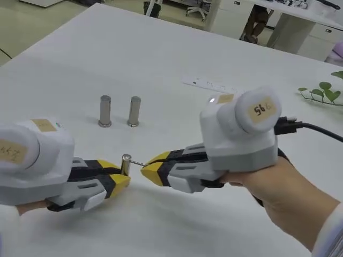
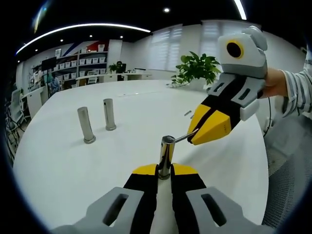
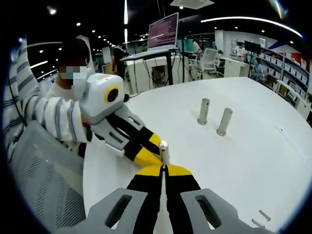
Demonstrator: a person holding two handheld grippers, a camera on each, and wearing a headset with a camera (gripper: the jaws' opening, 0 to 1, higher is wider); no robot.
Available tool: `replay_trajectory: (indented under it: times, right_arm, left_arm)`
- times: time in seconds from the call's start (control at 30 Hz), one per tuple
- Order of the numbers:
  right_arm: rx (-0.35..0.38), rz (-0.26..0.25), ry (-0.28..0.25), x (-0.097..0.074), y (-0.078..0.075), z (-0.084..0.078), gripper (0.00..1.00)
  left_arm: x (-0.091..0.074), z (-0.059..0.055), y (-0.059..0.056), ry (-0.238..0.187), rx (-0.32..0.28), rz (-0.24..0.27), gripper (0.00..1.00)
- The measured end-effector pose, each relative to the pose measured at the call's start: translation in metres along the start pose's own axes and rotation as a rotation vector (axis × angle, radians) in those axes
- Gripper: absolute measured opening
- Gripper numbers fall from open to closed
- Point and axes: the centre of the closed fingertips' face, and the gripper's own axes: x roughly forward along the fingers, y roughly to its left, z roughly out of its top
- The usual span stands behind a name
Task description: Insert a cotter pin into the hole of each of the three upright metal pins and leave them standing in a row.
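My left claw (image 2: pixel 165 171) was pinching the metal pin (image 2: pixel 166 155) low on its shaft, one jaw on each side, and the pin stood upright on the surface (image 1: pixel 161 64). My right claw (image 1: pixel 145 167) was pressed together on the cotter pin (image 1: pixel 138 163). The cotter pin lay nearly level, reaching from the right jaw tips across to the metal pin just under its top. The two claws faced each other with only that short wire between them, on the part of the surface nearest me.

The two other pins (image 1: pixel 119 111) stood upright side by side, apart from each other, farther toward the surface's far edge and well clear of both claws.

The left gripper view showed the wire meeting the metal pin's side just below the rim, though I could not tell whether it had entered the hole. From the right gripper view the wire was almost lost between my closed jaws, with the metal pin's top just beyond them. That view also showed two small metal pieces (image 3: pixel 261 217) lying flat on the surface beside my right claw. The head view showed a plant (image 1: pixel 321 92) near the surface's right edge.
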Motion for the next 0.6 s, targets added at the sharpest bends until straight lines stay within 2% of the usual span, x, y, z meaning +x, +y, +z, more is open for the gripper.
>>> replay_trajectory:
  times: [0.47,0.6]
  right_arm:
    - [0.007,0.011,0.024,0.013,0.002,0.001,0.04]
    - [-0.025,0.023,0.042,0.014,0.004,0.002,0.04]
  left_arm:
    - [-0.001,0.0,-0.003,0.005,0.026,0.0,0.08]
    - [-0.001,-0.001,-0.004,0.003,0.016,0.001,0.08]
